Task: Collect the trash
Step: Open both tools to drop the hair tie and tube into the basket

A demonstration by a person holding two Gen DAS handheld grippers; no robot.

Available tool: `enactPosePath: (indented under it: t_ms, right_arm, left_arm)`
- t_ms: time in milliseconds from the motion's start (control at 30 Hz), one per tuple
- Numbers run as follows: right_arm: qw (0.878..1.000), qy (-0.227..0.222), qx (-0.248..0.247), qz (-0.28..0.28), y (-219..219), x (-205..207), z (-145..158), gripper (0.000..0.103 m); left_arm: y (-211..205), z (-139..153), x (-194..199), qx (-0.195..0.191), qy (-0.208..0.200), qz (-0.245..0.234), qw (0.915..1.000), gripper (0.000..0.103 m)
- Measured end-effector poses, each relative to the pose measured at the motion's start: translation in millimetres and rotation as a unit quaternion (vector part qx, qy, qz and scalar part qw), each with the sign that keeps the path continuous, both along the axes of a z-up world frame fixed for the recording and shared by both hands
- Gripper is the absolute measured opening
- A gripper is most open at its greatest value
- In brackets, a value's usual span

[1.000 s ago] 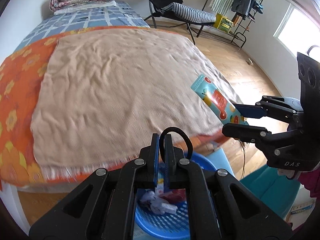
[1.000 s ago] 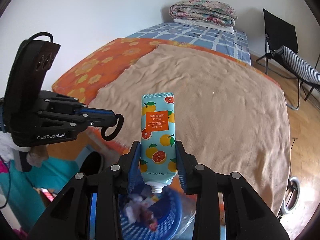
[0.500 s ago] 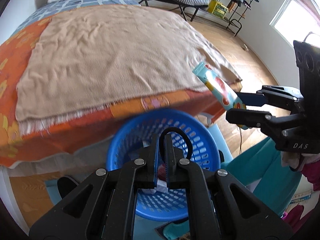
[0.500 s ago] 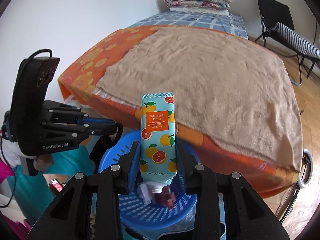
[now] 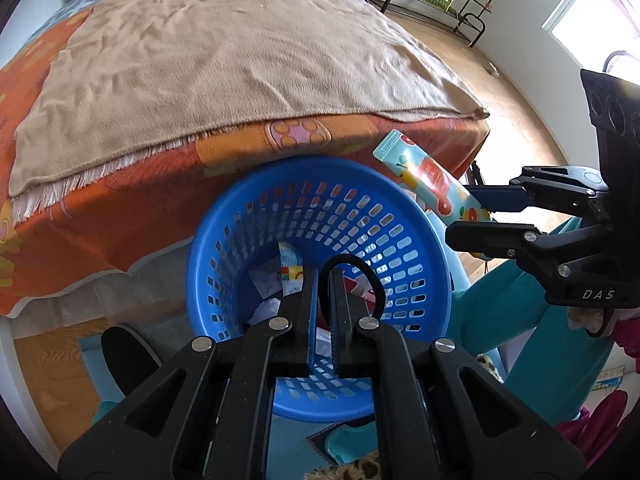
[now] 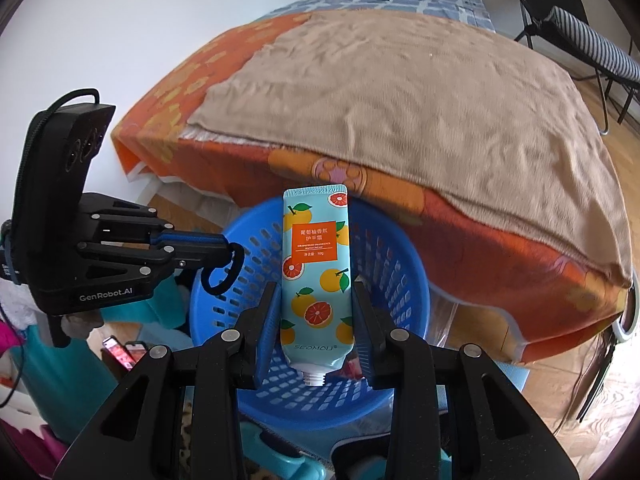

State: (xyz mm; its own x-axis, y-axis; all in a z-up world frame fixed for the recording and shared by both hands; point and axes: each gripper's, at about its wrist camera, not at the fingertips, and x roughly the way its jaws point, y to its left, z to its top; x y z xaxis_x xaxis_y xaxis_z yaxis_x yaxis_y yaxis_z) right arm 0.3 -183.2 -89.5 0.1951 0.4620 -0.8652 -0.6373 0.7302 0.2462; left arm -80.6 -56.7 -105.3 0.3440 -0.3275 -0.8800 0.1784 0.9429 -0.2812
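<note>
My left gripper (image 5: 324, 276) is shut on a black hair tie (image 5: 374, 280), whose loop sticks out past the fingertips. It hangs over the mouth of the round blue basket (image 5: 304, 160), which holds wrappers and paper scraps (image 5: 276, 276). My right gripper (image 6: 316, 292) is shut on a hand cream tube (image 6: 316, 272) printed with oranges, its capless neck pointing back at the camera. The tube hovers above the basket (image 6: 248, 216). In the right wrist view the left gripper (image 6: 226, 250) and hair tie (image 6: 218, 291) sit at the basket's left rim. The left wrist view shows the right gripper (image 5: 460, 214) and tube (image 5: 424, 176) at the right rim.
The basket stands on the floor against a bed with a tan blanket (image 5: 240, 48) over an orange flowered sheet (image 6: 500, 272). A person's teal-clad legs (image 5: 520, 308) flank the basket. A phone (image 6: 120, 352) lies on the floor at left. A folding chair (image 6: 580, 32) stands beyond the bed.
Both grippers have come down from over the bed's edge to above the basket, which now fills the lower middle of both views. Both grips look unchanged.
</note>
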Motion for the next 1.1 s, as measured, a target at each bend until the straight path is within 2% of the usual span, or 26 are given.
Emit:
enactPosePath:
  t_ms: [533, 567, 600, 633, 667, 733, 1100]
  right_arm:
    - [1.000, 0.022, -0.010, -0.002, 3.3, 1.6, -12.3, 0.033]
    - [1.000, 0.023, -0.011, -0.004, 3.0, 2.0, -13.1, 0.033]
    - [1.000, 0.024, -0.011, -0.005, 3.2, 2.8, -13.9, 0.033]
    - [1.000, 0.025, -0.011, -0.006, 2.9, 3.7, -14.6, 0.033]
    - [1.000, 0.027, -0.012, -0.008, 2.5, 4.3, -15.1, 0.038]
    - [0.999, 0.030, -0.010, -0.012, 1.2, 5.9, -16.1, 0.044]
    - [0.999, 0.029, -0.013, -0.016, 1.2, 7.0, -16.6, 0.045]
  left_arm:
    - [-3.3, -7.7, 3.4, 0.004, 0.021, -0.004, 0.9998, 0.004]
    - [-3.3, -8.8, 3.5, 0.004, 0.023, -0.003, 0.9997, 0.006]
    - [-2.8, -9.6, 3.5, 0.004, 0.025, -0.002, 0.9997, 0.016]
    - [-2.4, -10.1, 3.3, 0.002, 0.026, -0.001, 0.9997, 0.031]
    - [-2.0, -9.9, 3.1, 0.001, 0.026, 0.000, 0.9997, 0.036]
    - [-2.1, -8.6, 2.3, -0.001, 0.023, 0.001, 0.9997, 0.038]
    - [-2.3, -6.1, 2.8, 0.002, 0.018, 0.005, 0.9998, 0.038]
